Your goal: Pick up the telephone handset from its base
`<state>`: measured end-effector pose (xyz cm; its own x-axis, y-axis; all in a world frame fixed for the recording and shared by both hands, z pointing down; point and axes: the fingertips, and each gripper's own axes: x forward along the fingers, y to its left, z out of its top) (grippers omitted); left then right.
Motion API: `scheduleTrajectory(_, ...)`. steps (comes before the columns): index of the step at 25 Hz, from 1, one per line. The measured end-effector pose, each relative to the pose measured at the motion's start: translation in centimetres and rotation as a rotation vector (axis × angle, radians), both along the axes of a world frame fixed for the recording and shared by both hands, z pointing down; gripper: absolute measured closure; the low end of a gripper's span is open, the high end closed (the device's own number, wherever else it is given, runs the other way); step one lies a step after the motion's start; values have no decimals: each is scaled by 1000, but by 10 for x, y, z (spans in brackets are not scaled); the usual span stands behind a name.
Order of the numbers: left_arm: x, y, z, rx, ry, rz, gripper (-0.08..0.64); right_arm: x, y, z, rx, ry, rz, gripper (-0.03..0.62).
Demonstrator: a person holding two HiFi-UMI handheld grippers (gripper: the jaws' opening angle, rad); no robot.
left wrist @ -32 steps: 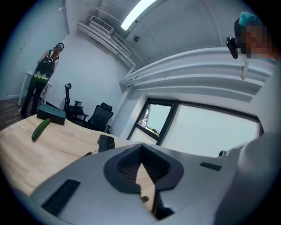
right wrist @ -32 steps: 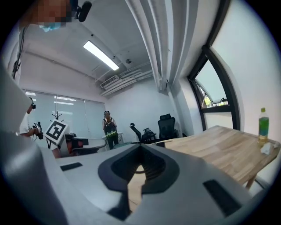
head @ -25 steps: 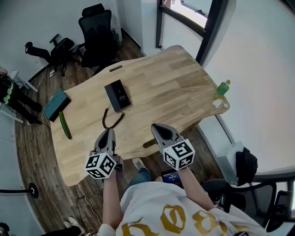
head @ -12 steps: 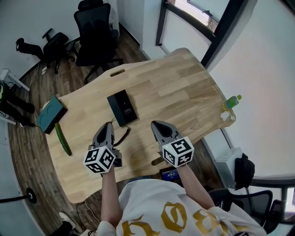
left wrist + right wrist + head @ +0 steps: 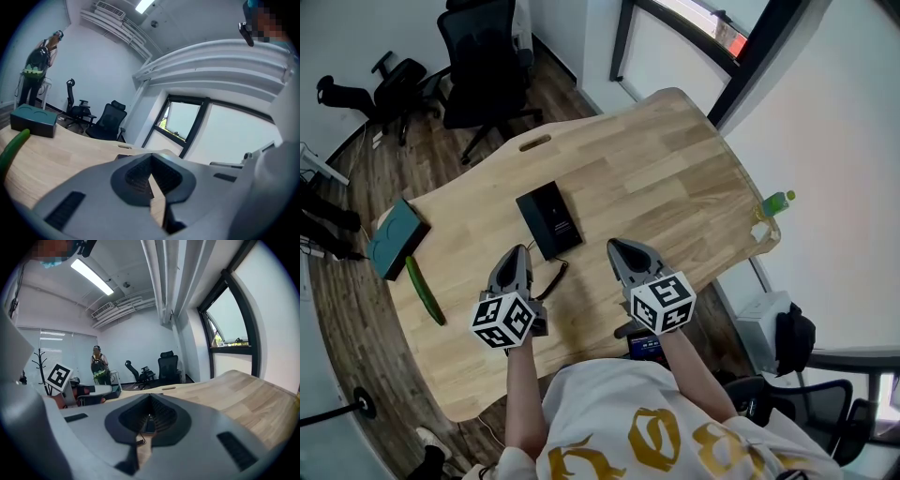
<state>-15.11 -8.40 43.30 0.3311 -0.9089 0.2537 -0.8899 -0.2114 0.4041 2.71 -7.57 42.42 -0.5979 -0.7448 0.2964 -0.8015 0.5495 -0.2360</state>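
Observation:
The black telephone (image 5: pixel 548 218) lies flat on the wooden table (image 5: pixel 675 169), its handset resting on the base. Its coiled cord (image 5: pixel 553 278) loops toward the near edge. My left gripper (image 5: pixel 519 251) hovers just left of the telephone's near end, above the cord, jaws shut and empty. My right gripper (image 5: pixel 616 246) hangs to the right of the telephone, a short gap away, also shut with nothing held. In the right gripper view the telephone (image 5: pixel 146 424) shows through the notch of my right gripper (image 5: pixel 149 414). In the left gripper view my left gripper (image 5: pixel 150 161) hides most of the table.
A green cucumber (image 5: pixel 424 290) and a teal box (image 5: pixel 397 237) lie at the table's left end. A green bottle (image 5: pixel 776 202) stands off the right edge. Black office chairs (image 5: pixel 483 56) stand behind the table. A person with a backpack (image 5: pixel 98 365) stands at the back.
Both grippers have moved forward over the table toward the telephone. The left tip now sits above the cord near the telephone's near end. Both stayed shut.

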Motion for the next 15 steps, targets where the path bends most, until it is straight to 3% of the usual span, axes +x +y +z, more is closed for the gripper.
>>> scheduleTrajectory(15, -11, -15, 24, -41, -40, -20, 557, -18, -28, 20, -35, -5, -45, 588)
